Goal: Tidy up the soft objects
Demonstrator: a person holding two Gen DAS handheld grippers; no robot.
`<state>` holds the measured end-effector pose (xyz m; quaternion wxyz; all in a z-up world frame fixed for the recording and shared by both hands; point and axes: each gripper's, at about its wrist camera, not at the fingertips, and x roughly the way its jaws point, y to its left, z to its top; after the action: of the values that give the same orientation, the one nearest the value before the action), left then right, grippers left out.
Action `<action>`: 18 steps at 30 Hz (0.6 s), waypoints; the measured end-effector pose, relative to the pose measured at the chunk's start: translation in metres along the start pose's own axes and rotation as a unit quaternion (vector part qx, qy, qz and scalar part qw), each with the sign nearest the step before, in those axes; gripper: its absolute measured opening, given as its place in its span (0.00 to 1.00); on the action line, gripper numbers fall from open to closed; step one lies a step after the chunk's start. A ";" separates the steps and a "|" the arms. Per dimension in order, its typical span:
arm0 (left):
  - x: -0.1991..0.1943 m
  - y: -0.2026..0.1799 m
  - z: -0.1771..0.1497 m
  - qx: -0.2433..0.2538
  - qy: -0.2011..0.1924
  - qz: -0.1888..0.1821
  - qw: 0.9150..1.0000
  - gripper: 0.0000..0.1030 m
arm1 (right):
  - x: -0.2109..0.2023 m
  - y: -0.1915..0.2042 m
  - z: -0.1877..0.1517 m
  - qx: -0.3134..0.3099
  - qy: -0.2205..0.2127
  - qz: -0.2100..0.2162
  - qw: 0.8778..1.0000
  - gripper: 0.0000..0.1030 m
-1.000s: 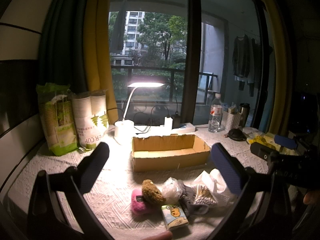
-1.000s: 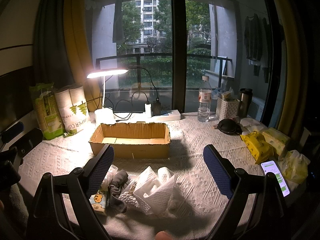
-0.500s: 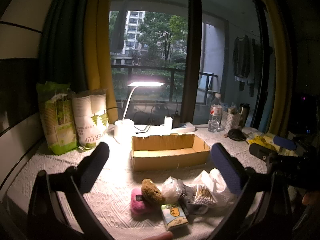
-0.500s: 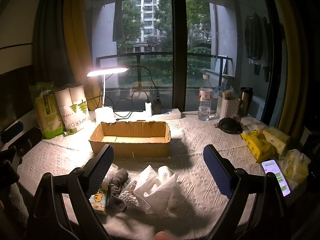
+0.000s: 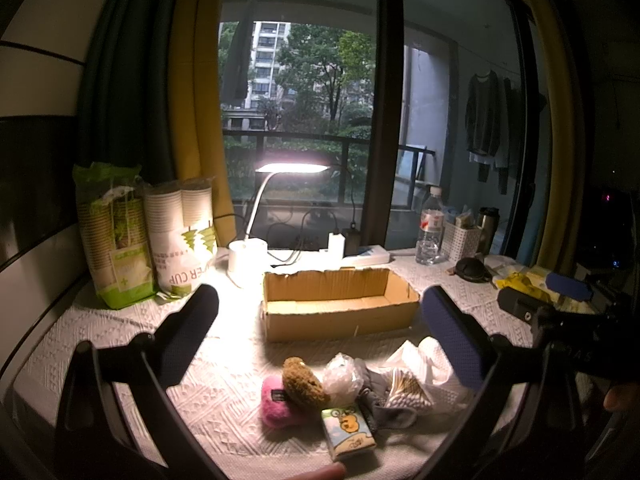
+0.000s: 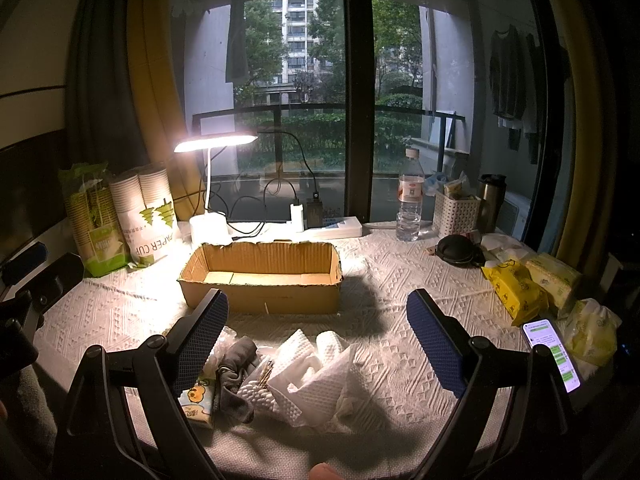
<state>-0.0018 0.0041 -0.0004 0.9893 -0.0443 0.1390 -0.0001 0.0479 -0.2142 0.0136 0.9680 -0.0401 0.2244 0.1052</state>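
Only the left wrist view is showing the pink plush [image 5: 276, 402]; the right view's phone [image 6: 552, 354] is lying right; both grippers' fingers are gaping apart.

Left gripper [image 5: 320, 320] and right gripper [image 6: 318, 320], both level above the table, jaws spread wide, nothing held.

Table [image 6: 400, 280] covered with white textured cloth. On it: open cardboard box [image 6: 262, 276] at centre; lit desk lamp [image 6: 210, 200], power strip [image 6: 332, 228] and water bottle [image 6: 410, 200] behind it. Near edge: pile of soft items, white towels [image 6: 316, 376], grey sock [image 6: 236, 372], pink ball [image 5: 276, 402].
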 end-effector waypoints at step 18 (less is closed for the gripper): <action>0.000 0.000 0.000 -0.002 0.002 -0.001 1.000 1.00 | 0.000 0.000 0.000 0.000 0.002 0.000 1.000 0.91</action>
<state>-0.0023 0.0046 -0.0005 0.9890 -0.0464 0.1407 -0.0005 0.0483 -0.2141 0.0139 0.9676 -0.0404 0.2259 0.1052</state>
